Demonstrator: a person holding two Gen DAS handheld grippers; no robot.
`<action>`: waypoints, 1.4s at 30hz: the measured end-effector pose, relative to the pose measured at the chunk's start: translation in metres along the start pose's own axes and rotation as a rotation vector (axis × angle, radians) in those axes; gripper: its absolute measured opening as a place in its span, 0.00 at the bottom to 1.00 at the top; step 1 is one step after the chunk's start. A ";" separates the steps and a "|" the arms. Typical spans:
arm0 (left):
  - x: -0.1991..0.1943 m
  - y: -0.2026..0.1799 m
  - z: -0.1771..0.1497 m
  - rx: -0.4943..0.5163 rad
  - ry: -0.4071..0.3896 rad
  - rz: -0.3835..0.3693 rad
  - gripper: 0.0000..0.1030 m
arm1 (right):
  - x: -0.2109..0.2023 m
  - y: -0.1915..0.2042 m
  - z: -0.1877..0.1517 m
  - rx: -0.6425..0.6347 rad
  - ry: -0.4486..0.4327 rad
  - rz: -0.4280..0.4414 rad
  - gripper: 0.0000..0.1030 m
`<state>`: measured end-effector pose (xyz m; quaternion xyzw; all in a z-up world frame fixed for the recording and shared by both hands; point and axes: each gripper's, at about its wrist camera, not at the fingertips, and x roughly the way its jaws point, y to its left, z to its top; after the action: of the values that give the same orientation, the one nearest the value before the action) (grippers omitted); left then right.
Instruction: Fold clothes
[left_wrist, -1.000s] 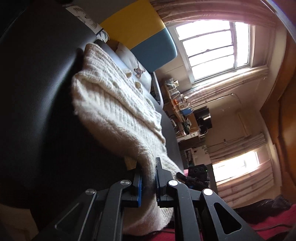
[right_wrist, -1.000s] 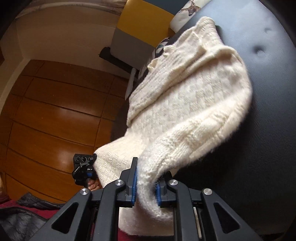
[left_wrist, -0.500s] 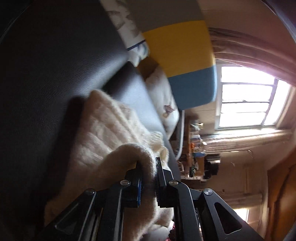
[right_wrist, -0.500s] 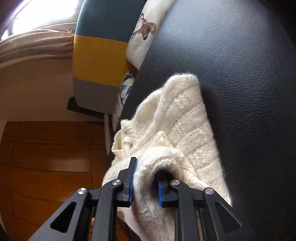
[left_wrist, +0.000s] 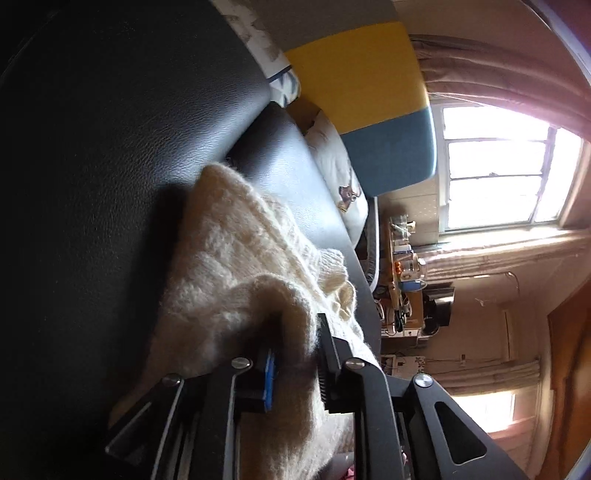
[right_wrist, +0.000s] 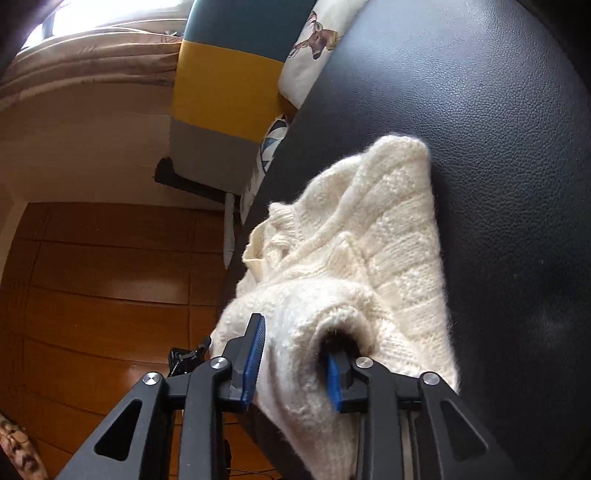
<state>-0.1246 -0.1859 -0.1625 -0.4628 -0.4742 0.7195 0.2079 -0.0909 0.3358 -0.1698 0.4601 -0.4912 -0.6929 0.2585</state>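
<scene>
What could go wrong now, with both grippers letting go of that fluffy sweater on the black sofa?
The jaws of both grippers have just been opening, with knit between them. The fuzzy sweater could snag on the right gripper or left gripper as they pull back, dragging the fold open. The folded edge looks bunched and puffy rather than flat, so it may spring apart. The sofa looks smooth, and the sweater's near end hangs past its edge, so it might slide off.

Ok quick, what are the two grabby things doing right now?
Left hand-held gripper: just been opening, loose around the sweater fold.
Right hand-held gripper: just been opening too, sweater fold between its jaws.
</scene>
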 end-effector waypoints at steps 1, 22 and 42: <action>-0.005 -0.005 -0.005 0.027 0.002 -0.005 0.49 | 0.001 0.004 -0.003 -0.011 0.008 -0.002 0.39; 0.001 -0.038 -0.014 0.079 0.099 -0.126 0.36 | 0.008 0.041 0.024 -0.037 -0.047 0.098 0.51; -0.016 -0.020 0.010 0.217 -0.063 0.234 0.52 | 0.033 0.079 -0.007 -0.410 -0.041 -0.408 0.52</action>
<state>-0.1283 -0.1937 -0.1360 -0.4671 -0.3425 0.8000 0.1565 -0.1071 0.2756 -0.1104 0.4734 -0.2434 -0.8245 0.1917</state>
